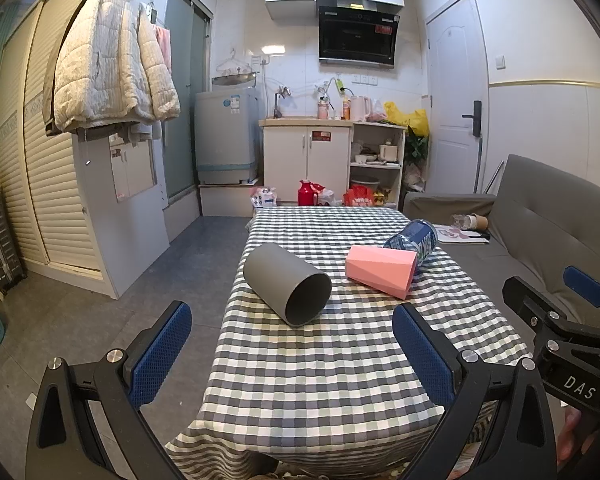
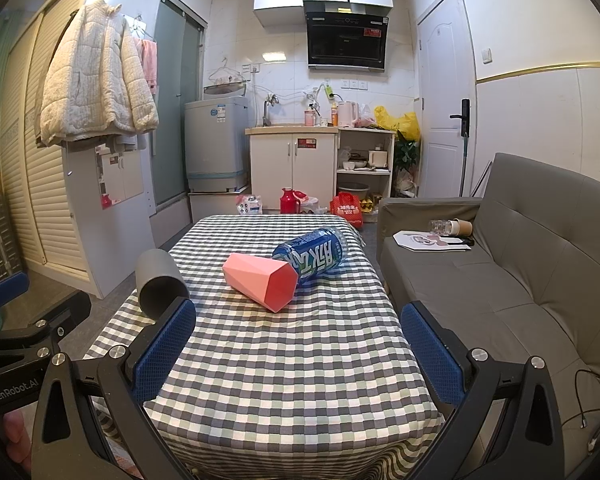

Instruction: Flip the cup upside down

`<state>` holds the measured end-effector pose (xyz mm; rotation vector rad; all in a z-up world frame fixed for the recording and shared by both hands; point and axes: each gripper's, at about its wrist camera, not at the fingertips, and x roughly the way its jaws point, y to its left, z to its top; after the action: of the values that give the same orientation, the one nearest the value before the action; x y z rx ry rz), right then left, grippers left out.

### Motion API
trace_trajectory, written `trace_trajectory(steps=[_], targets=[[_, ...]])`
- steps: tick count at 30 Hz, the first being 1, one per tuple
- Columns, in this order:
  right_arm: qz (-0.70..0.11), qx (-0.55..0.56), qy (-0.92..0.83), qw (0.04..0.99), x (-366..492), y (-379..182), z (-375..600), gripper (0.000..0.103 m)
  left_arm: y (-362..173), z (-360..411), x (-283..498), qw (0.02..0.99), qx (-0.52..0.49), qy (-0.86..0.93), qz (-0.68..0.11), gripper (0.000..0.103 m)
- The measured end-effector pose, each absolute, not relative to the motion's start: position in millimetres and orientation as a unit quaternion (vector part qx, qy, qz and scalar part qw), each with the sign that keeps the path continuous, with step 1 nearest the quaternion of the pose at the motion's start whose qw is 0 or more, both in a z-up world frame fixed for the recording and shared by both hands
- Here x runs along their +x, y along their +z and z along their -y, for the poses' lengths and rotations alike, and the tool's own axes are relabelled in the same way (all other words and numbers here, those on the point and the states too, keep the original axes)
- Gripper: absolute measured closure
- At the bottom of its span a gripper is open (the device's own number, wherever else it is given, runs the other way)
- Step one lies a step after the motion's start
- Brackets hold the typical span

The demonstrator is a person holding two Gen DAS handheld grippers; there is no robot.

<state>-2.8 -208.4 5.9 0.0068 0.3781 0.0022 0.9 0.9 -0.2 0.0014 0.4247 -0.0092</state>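
A grey cup (image 1: 286, 290) lies on its side on the checked tablecloth (image 1: 332, 360), mouth toward me, near the table's left edge; it also shows in the right wrist view (image 2: 158, 284). A pink faceted cup (image 1: 380, 270) lies on its side to its right, also in the right wrist view (image 2: 262, 282). My left gripper (image 1: 292, 352) is open and empty, short of the grey cup. My right gripper (image 2: 298, 348) is open and empty, short of the pink cup. The right gripper shows at the right edge of the left wrist view (image 1: 572, 320).
A blue plastic bottle (image 2: 312, 254) lies on its side behind the pink cup, touching it. A grey sofa (image 2: 520, 280) stands along the table's right side. The floor (image 1: 140, 300) drops off left of the table. Kitchen cabinets (image 1: 306, 160) stand at the back.
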Motion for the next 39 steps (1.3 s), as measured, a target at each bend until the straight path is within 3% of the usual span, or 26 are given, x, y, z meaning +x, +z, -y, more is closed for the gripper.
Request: trace_trajectory(steps=[16,27,39], targets=[[-0.211,-0.007,0.048,0.976,14.8,6.3,198.3,0.0,-4.5,-12.2,21.5,0.967,-0.029,0.02,-0.254,0.0],[-0.268,-0.113,0.185,0.939,136.0,16.2,194.1,0.0,-13.5,-30.5,89.7,0.95,-0.034,0.05,-0.306,0.0],[-0.345,-0.199,0.209,0.893,221.9,-63.2,159.1,0.005,-48.1,-31.1,137.8,0.937,-0.025,0.04,-0.347,0.0]])
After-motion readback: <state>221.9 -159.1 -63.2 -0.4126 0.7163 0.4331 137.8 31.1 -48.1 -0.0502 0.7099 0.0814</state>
